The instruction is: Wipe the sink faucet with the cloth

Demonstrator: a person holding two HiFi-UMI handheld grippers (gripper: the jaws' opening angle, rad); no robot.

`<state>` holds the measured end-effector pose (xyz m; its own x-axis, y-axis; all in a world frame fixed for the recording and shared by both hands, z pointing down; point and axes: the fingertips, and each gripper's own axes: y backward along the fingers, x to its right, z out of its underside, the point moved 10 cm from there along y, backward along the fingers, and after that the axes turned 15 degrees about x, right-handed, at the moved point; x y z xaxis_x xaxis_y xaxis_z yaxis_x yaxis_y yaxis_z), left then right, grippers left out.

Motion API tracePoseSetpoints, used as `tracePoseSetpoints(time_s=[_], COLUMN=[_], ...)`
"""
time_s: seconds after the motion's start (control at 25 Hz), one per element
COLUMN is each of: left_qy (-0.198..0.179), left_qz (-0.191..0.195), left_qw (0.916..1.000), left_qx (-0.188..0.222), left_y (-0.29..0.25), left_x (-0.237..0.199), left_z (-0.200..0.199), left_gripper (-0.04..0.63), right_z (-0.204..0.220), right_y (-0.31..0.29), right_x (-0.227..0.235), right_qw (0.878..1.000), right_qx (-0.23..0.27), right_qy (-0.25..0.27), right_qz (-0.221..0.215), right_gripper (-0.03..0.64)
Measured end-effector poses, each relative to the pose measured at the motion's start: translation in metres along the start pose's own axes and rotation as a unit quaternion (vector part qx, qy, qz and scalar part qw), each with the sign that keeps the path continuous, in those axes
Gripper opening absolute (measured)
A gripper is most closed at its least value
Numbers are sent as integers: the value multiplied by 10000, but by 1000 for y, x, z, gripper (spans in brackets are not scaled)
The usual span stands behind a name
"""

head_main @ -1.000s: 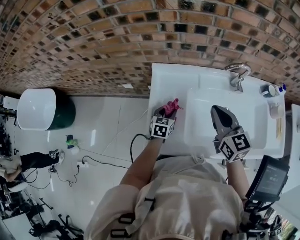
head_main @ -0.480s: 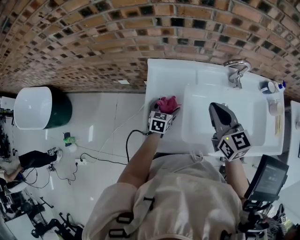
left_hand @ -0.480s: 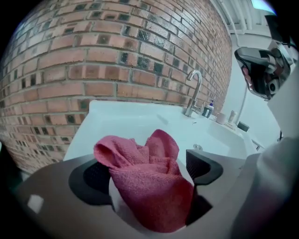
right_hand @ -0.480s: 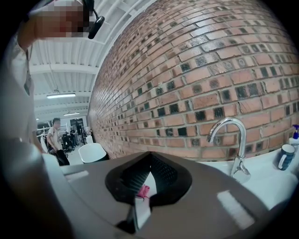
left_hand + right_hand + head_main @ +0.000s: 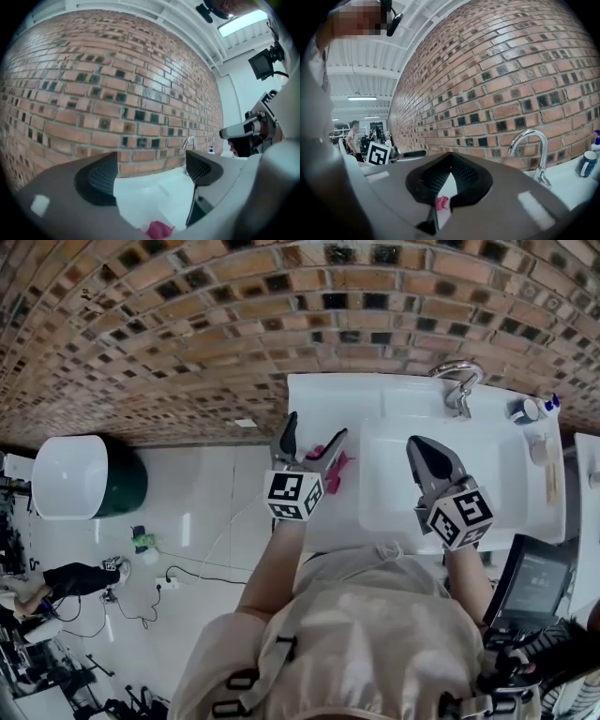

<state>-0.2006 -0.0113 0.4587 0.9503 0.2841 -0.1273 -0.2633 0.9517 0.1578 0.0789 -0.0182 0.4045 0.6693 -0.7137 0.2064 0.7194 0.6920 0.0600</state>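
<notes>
A pink cloth (image 5: 333, 469) lies crumpled on the left ledge of the white sink (image 5: 328, 395). My left gripper (image 5: 314, 427) hangs above it, open wide, with nothing between its jaws. In the left gripper view the cloth (image 5: 157, 229) shows low between the jaws of the left gripper (image 5: 150, 173), well below them. My right gripper (image 5: 419, 448) is shut and empty over the basin's front. The chrome faucet (image 5: 457, 381) stands at the basin's back, clear of both grippers. In the right gripper view the faucet (image 5: 532, 150) is to the right of the right gripper (image 5: 450, 161).
A brick wall (image 5: 187, 324) runs behind the sink. A cup (image 5: 523, 410) and a small bottle (image 5: 555, 404) stand on the sink's right ledge. A white-and-green bin (image 5: 84, 465) and cables (image 5: 187, 559) are on the floor at left. A screen (image 5: 532, 585) sits at lower right.
The left gripper has opened, let go of the pink cloth and risen above it; the cloth now lies on the sink's left ledge. The right gripper has stayed put.
</notes>
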Motion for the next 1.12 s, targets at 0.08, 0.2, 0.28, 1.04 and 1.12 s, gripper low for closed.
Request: tracePoseSetpoints(time_s=[0.08, 0.2, 0.28, 1.04, 1.12], left_qy=[-170, -290, -382, -323, -237], left_qz=[196, 566, 810, 776, 906], left_qw=[9991, 9935, 9879, 9952, 9945], left_qx=[329, 942, 1269, 501, 472], left_y=[-8, -14, -18, -31, -32], left_x=[12, 33, 45, 41, 43], left_z=[-27, -67, -91, -80, -80], left_gripper=[444, 245, 103, 3, 3], right_z=[-5, -12, -17, -28, -28], right_y=[-2, -2, -2, -8, -8], right_x=[-2, -1, 1, 2, 1], right_qw=[9999, 9997, 9995, 9984, 9983], right_qx=[77, 179, 245, 371, 364], right_qy=[55, 143, 177, 419, 437], right_qz=[-33, -45, -36, -89, -95], right_gripper=[-11, -11, -11, -11, -11])
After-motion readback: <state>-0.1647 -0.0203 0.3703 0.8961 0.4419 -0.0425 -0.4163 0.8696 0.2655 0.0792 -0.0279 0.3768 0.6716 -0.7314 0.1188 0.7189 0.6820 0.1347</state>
